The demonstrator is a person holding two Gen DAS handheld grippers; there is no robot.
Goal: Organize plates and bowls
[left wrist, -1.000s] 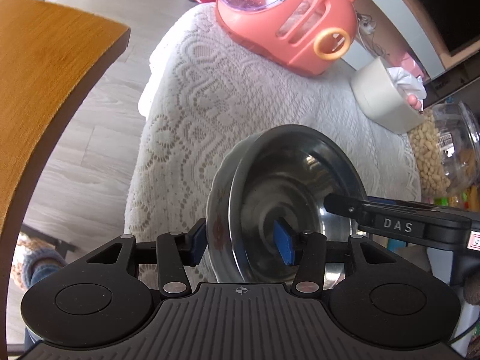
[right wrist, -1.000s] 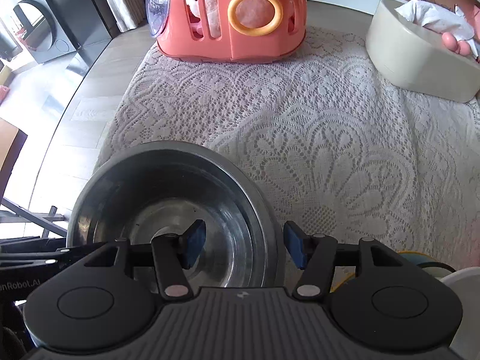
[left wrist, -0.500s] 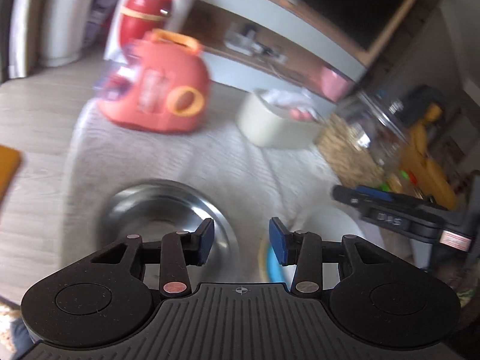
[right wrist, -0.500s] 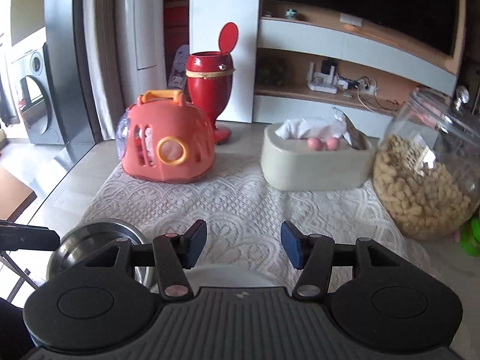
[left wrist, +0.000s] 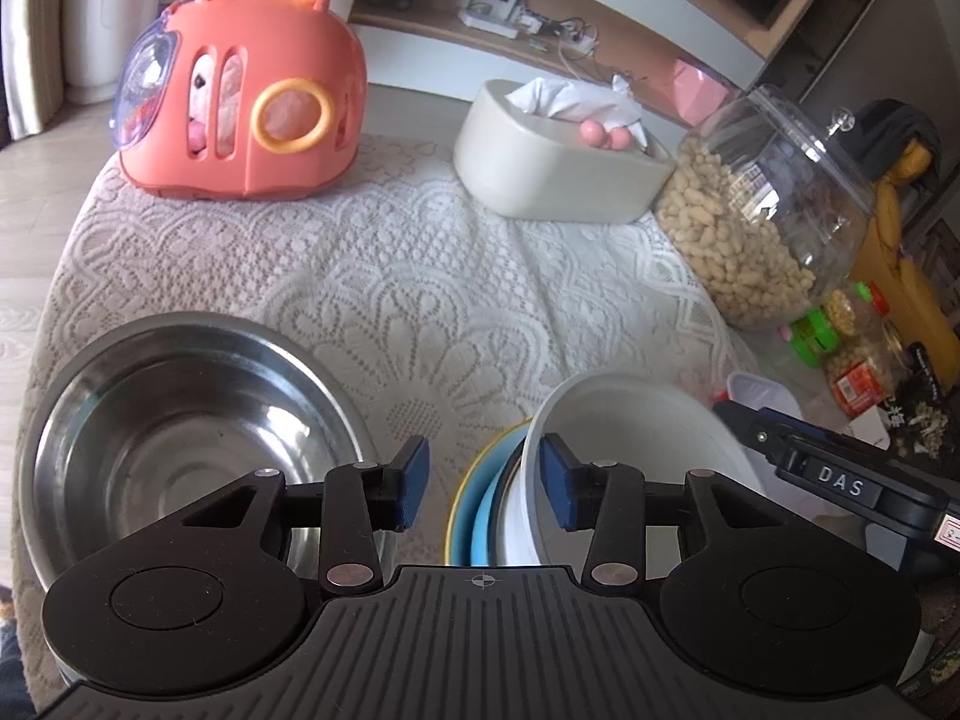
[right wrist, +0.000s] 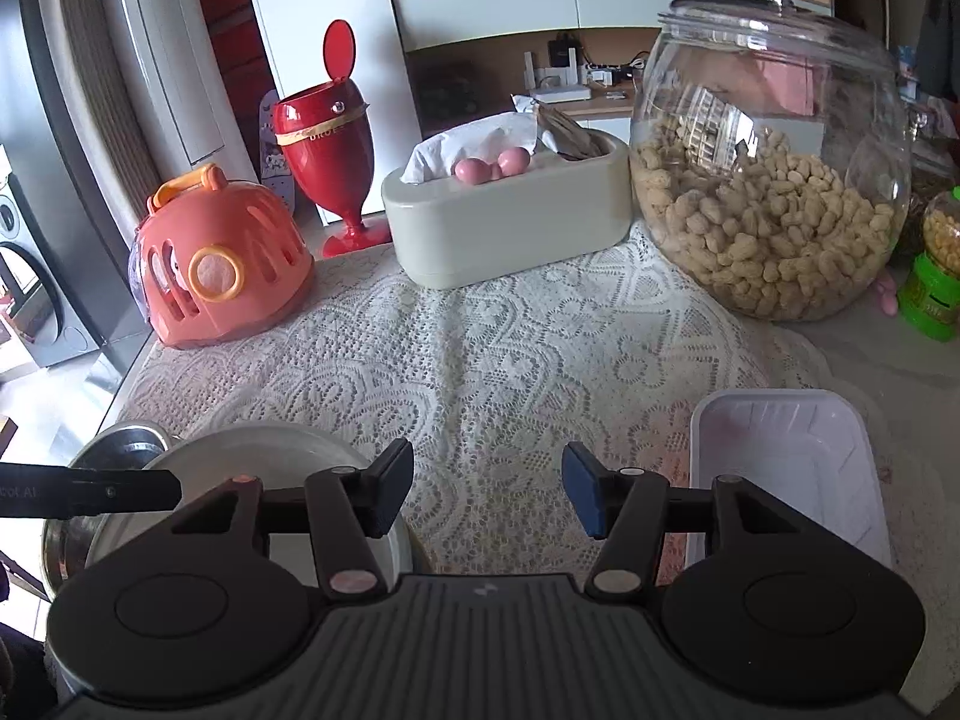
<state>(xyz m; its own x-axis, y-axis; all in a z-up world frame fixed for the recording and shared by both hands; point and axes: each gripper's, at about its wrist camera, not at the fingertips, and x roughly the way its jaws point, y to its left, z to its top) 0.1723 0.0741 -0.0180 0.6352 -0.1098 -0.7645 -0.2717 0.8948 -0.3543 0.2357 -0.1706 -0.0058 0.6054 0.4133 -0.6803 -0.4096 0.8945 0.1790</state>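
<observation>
Bowls sit on the lace cloth (left wrist: pixel 420 276): a steel bowl (left wrist: pixel 180 420) on the left, and just to its right a white bowl (left wrist: pixel 630 450) resting in a blue bowl (left wrist: pixel 480 510). The left claw (left wrist: pixel 480 486) hangs open and holds nothing, one finger on each side of the white bowl's near rim. The right claw (right wrist: pixel 486 492) is wide open and holds nothing, with a white tray (right wrist: pixel 792 468) on its right.

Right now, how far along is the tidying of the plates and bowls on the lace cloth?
Partly done. The steel bowl sits alone on the lace cloth. The white bowl is tilted against the blue dish and a yellow-rimmed one, not nested flat. Nothing is in hand: the left claw and right claw are both open and empty. Left: settle the white bowl, then probably combine the steel bowl with that pile.
</observation>
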